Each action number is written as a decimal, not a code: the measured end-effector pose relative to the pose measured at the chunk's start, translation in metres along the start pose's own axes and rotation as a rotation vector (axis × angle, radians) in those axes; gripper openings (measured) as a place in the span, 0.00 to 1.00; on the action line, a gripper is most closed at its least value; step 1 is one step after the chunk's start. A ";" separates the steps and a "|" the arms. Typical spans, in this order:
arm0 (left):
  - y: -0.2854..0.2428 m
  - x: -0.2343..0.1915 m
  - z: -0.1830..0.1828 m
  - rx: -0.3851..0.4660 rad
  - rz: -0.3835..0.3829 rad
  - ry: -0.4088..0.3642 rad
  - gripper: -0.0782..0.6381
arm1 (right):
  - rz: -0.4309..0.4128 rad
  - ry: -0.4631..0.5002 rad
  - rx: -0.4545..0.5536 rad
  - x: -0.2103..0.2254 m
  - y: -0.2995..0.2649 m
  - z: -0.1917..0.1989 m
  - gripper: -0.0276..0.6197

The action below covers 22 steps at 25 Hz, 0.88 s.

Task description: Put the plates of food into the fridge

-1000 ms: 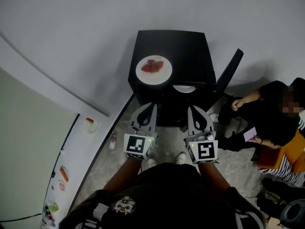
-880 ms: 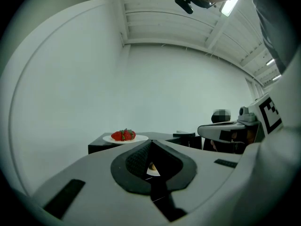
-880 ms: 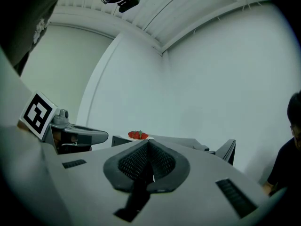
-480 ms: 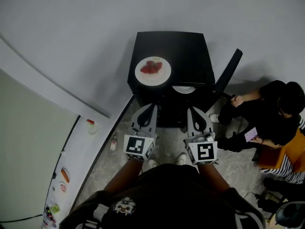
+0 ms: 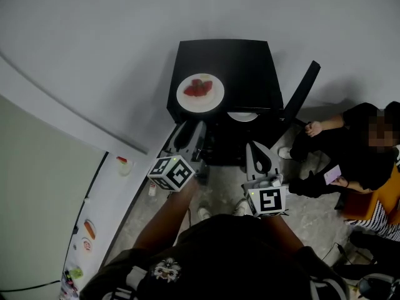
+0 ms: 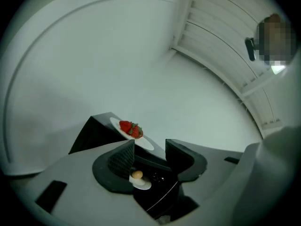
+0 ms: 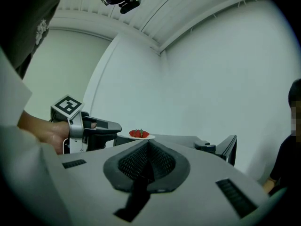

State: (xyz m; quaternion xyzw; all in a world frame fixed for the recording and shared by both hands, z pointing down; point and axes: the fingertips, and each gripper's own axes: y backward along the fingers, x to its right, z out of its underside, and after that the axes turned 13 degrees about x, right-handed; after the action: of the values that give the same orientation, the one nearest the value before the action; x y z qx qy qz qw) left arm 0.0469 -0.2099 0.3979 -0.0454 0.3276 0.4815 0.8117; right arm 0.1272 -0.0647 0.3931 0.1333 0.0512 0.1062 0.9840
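Note:
A white plate of strawberries (image 5: pixel 200 91) sits on top of a small black fridge (image 5: pixel 247 67); I also see this plate (image 6: pixel 131 128) tilted in the left gripper view and as a low plate (image 7: pixel 139 134) in the right gripper view. The fridge door (image 5: pixel 301 92) stands open. Inside lies a second white plate (image 5: pixel 242 115) with a small yellowish piece of food (image 6: pixel 137 174). My left gripper (image 5: pixel 190 130) (image 6: pixel 148 152) points at the fridge front, rolled to one side; its jaws have just been opening and nothing is between them. My right gripper (image 5: pixel 257 149) (image 7: pixel 148 159) is shut and empty, further back.
A person (image 5: pixel 362 149) sits on the floor at the right with a phone (image 5: pixel 329 175). A tall white door with magnets (image 5: pixel 87 230) fills the lower left. A small bottle (image 5: pixel 149 186) stands on the floor by the wall. My left gripper (image 7: pixel 96 126) shows left of the right jaws.
My left gripper has rolled, moved toward the fridge front, and opened its jaws. The right gripper has stayed put. The seated person has shifted a little.

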 end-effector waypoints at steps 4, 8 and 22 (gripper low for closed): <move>-0.012 -0.019 0.006 0.017 -0.088 0.341 0.39 | 0.003 -0.024 0.034 0.000 -0.001 -0.005 0.08; -0.026 -0.024 0.008 0.064 -0.096 0.694 0.39 | -0.008 -0.013 -0.002 0.001 0.003 0.001 0.08; -0.044 -0.043 0.021 0.061 -0.217 0.871 0.29 | -0.011 -0.070 0.040 0.000 0.006 -0.001 0.08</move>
State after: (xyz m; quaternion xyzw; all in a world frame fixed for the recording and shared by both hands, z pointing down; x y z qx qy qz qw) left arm 0.0793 -0.2574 0.4285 -0.2540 0.6461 0.3195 0.6450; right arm 0.1258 -0.0591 0.3940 0.1563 0.0195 0.0951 0.9829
